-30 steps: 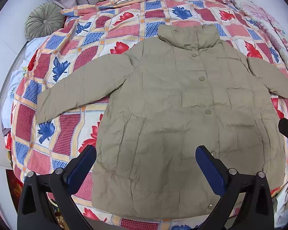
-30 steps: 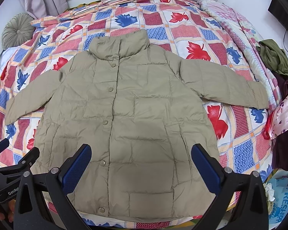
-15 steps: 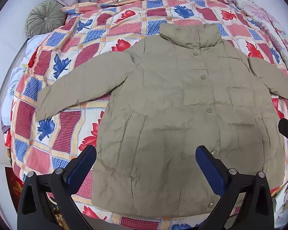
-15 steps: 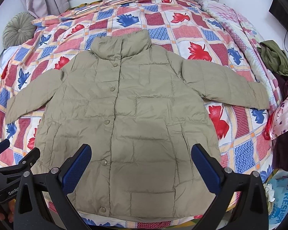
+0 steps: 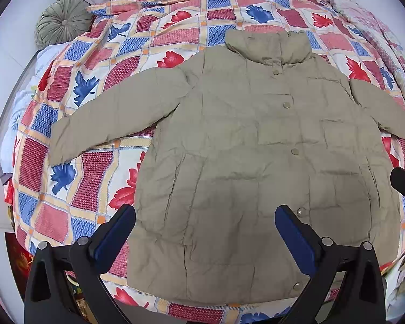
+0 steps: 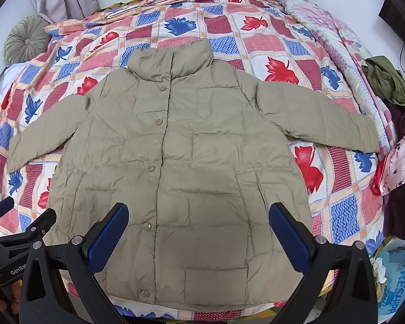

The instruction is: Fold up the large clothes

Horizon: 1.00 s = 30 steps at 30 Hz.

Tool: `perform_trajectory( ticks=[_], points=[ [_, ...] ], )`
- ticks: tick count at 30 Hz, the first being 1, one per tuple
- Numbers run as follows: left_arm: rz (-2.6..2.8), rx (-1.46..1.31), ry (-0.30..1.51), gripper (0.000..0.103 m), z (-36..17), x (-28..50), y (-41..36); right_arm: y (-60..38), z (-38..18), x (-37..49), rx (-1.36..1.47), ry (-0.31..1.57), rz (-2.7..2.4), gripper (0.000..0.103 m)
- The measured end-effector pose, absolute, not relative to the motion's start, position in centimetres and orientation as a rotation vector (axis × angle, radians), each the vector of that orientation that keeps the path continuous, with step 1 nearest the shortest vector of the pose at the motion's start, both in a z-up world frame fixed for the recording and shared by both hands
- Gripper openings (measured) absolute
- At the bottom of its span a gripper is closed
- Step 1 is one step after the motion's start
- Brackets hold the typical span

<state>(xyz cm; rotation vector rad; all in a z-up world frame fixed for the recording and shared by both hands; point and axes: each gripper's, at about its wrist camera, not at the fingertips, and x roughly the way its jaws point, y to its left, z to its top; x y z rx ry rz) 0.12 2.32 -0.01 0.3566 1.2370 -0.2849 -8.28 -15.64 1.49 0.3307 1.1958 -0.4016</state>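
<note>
An olive-beige padded jacket (image 6: 175, 167) lies face up and buttoned on a bed covered by a red, blue and white leaf-print quilt (image 6: 256, 37), its stand collar (image 6: 172, 59) toward 12 o'clock and its hem at the near edge of the bed at 6 o'clock, both sleeves spread outward. In the right wrist view the right gripper (image 6: 197, 232) hangs above the lower front panel with its blue-padded fingers (image 6: 108, 235) set wide apart and nothing between them; the left gripper (image 5: 205, 235) hangs likewise over the hem in its own view, fingers (image 5: 113, 235) spread and empty. Neither pair touches the cloth, as far as can be judged. No fold is yet made, so the work appears to stand at its very start: the garment is flattened and the first grasp is still to be chosen. The next move likely calls for each hand to go out to a sleeve, the left sleeve (image 5: 116, 113) lying at about 9 o'clock and the right sleeve (image 6: 318, 118) at about 3 o'clock, pinch the cuff and carry it across the chest. A round green cushion (image 6: 24, 40) sits at 10 o'clock by the headboard, and a heap of other clothes (image 6: 391, 91) lies off the bed at 3 o'clock.
</note>
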Motion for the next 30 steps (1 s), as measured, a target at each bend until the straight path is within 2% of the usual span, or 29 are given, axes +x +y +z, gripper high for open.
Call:
perform_trajectory(
  ticks=[30],
  points=[
    [-0.266, 0.34, 1.266, 0.103, -1.1, 0.8, 3.7, -14.3, 0.8, -7.5, 0.312, 1.223, -0.383, 0.103]
  ],
)
